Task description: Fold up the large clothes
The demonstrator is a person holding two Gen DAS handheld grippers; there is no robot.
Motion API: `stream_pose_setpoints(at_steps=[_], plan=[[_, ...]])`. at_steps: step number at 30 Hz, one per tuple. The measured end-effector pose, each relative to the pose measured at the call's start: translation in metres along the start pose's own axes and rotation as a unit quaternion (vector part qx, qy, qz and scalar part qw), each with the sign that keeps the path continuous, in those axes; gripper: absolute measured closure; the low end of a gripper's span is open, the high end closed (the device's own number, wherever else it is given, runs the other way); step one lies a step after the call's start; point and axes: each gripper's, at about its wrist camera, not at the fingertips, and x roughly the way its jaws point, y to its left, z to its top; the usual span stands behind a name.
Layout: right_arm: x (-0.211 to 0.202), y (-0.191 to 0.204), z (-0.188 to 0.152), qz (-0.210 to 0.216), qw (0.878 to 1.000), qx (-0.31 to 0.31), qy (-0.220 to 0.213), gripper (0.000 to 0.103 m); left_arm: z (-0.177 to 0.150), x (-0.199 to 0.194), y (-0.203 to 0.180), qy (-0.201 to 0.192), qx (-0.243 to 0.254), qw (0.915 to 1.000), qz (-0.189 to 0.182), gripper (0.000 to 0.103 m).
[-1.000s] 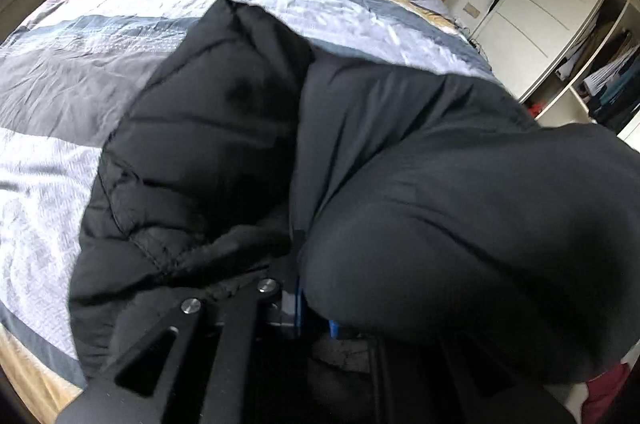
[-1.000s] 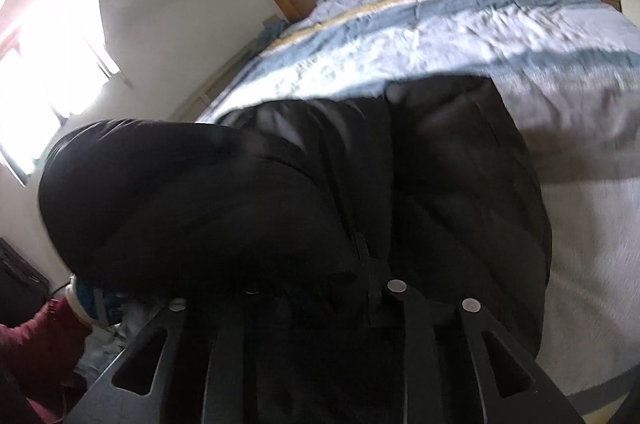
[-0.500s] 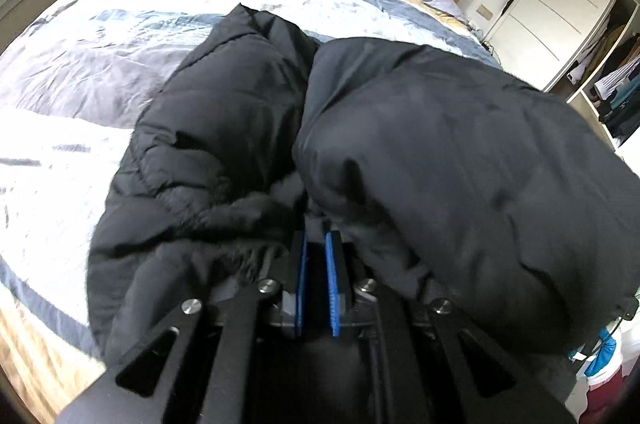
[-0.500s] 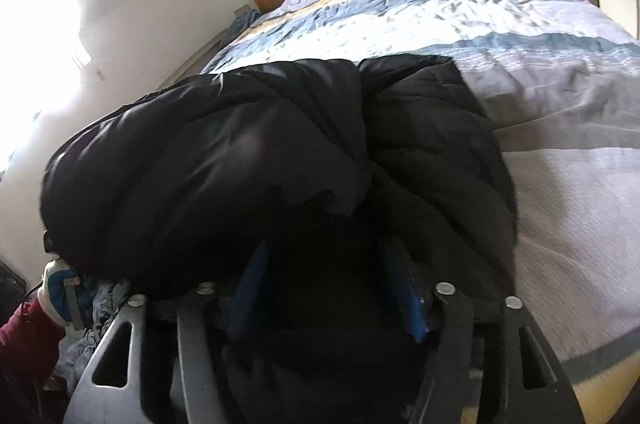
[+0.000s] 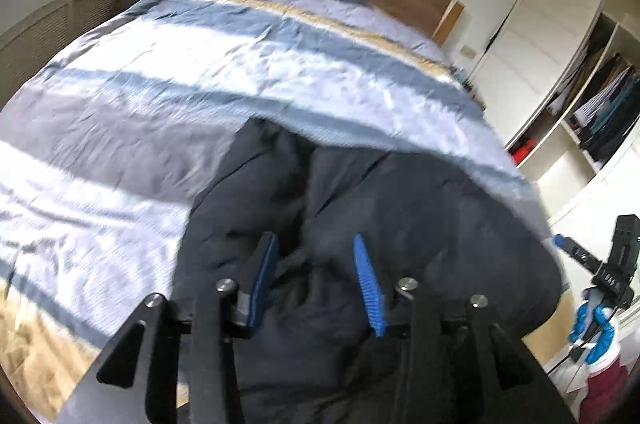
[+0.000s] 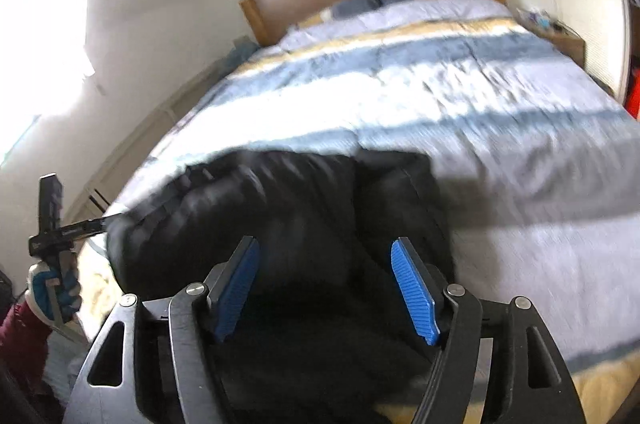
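The black puffy jacket (image 5: 360, 224) lies bundled at the near edge of the bed (image 5: 200, 76), on the striped duvet, with its right part bulging toward the bed's near right corner. Both grippers are spread with nothing between their blue pads: the left gripper (image 5: 316, 280) hovers just over the middle of the jacket, and the right gripper (image 6: 326, 288) hovers over the jacket's near part in its own view.

Risks, as I judge them:
1. The padding is thick and springy, so any fold laid flat could puff back open once let go.
2. The shell looks slick; a shallow pinch may slip off, or catch only 1 layer and drag the fold askew.
3. The bulk sits close to the bed's edge, so a pull toward the near side could slide it to the floor.
4. Both views are motion-blurred, so seams and sleeve ends are hard to pick out for a clean grasp.

Containers: an open wardrobe (image 5: 600, 104) at the far right holds hanging and stacked clothes; details are too small to tell.
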Motion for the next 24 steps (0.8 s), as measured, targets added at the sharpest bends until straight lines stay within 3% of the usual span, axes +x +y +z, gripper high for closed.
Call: stream_pose_setpoints(at_steps=[8, 11, 17, 24], plan=[[0.057, 0.057, 0.019, 0.047, 0.997, -0.052, 0.024, 0.032, 0.014, 0.046, -0.063, 0.017, 0.035, 0.9987, -0.033, 0.064], [0.074, 0.065, 0.015, 0.053, 0.996, -0.058, 0.039, 0.032, 0.006, 0.068, -0.074, 0.033, 0.052, 0.9979, -0.021, 0.064], [0.096, 0.061, -0.015, 0.044, 0.993, -0.069, 0.085, 0.032, -0.026, 0.096, -0.074, 0.059, 0.057, 0.9966, -0.009, 0.064], [0.096, 0.060, -0.066, 0.033, 0.989, -0.088, 0.111, 0.032, -0.078, 0.091, -0.082, 0.065, 0.121, 0.9903, 0.022, 0.064]])
